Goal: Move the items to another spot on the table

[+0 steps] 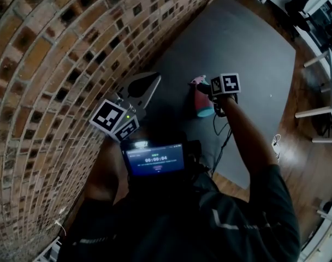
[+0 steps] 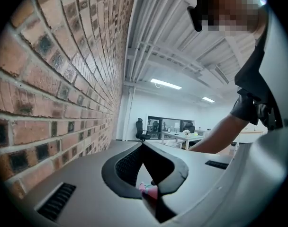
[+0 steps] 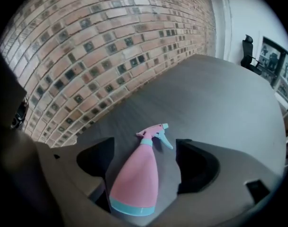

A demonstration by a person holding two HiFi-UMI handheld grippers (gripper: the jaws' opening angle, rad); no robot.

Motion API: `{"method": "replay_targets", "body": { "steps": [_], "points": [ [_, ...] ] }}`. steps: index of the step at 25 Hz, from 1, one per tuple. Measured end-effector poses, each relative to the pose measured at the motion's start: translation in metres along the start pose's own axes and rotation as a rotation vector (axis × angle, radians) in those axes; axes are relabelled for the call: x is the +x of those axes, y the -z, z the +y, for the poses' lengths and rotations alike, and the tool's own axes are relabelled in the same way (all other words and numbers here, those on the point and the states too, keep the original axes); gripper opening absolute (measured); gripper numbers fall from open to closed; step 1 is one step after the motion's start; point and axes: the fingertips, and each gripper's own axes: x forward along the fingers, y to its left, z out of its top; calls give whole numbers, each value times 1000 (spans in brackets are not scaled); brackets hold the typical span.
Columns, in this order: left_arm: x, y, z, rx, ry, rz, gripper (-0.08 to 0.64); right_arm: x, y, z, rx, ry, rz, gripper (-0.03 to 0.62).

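A pink spray bottle [image 1: 202, 99] with a teal base and teal trigger lies on its side on the dark grey table [image 1: 248, 53]. My right gripper [image 1: 211, 99] hovers just over it, under its marker cube. In the right gripper view the bottle [image 3: 134, 178] lies between the two jaws, nozzle pointing away, and the right gripper [image 3: 145, 144] is open, its jaws clear of the bottle on both sides. My left gripper [image 1: 153, 81] is held near the brick wall, left of the bottle. Its jaws meet at the tip, so the left gripper [image 2: 143, 144] is shut on nothing.
A brick wall [image 1: 51, 53] runs along the table's left side. A black cable [image 1: 223, 130] trails over the table's near edge onto the wooden floor [image 1: 308, 162]. White furniture [image 1: 324, 97] stands at the right. A phone [image 1: 155, 158] is mounted at the person's chest.
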Motion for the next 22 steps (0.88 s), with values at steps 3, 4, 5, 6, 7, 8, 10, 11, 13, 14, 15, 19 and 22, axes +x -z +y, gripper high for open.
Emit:
{"method": "replay_targets", "body": {
  "steps": [3,4,5,6,7,8,10,11,13,14,15,19,22],
  "points": [
    [9,10,8,-20,23,-1,-6,17,12,-9,26,11,76,419],
    [12,15,10,-27,29,8,-6,21,16,-8,46,3,102,418],
    [14,19,12,-35,33,16,-7,24,20,-9,64,1,121,419],
    [17,23,13,-45,38,21,-6,26,23,-12,74,7,131,419],
    [21,26,15,-57,43,21,-6,29,24,-16,73,15,135,417],
    [23,28,17,-69,48,22,-6,33,25,-20,71,17,137,417],
    [26,33,20,-84,54,30,-6,39,27,-17,93,-8,149,419],
    [28,36,22,-88,57,36,-6,42,28,-14,102,-25,155,419],
    [32,41,24,-95,62,44,-6,48,31,-8,96,-54,184,419],
    [34,43,25,-98,65,47,-6,50,33,-4,88,-67,205,419],
    [35,45,25,-101,68,50,-6,53,35,1,87,-84,225,419],
    [37,52,27,-111,78,66,-6,67,44,20,101,-152,275,419],
    [37,54,32,-118,77,65,-6,79,45,25,60,-140,278,419]
  ]
}}
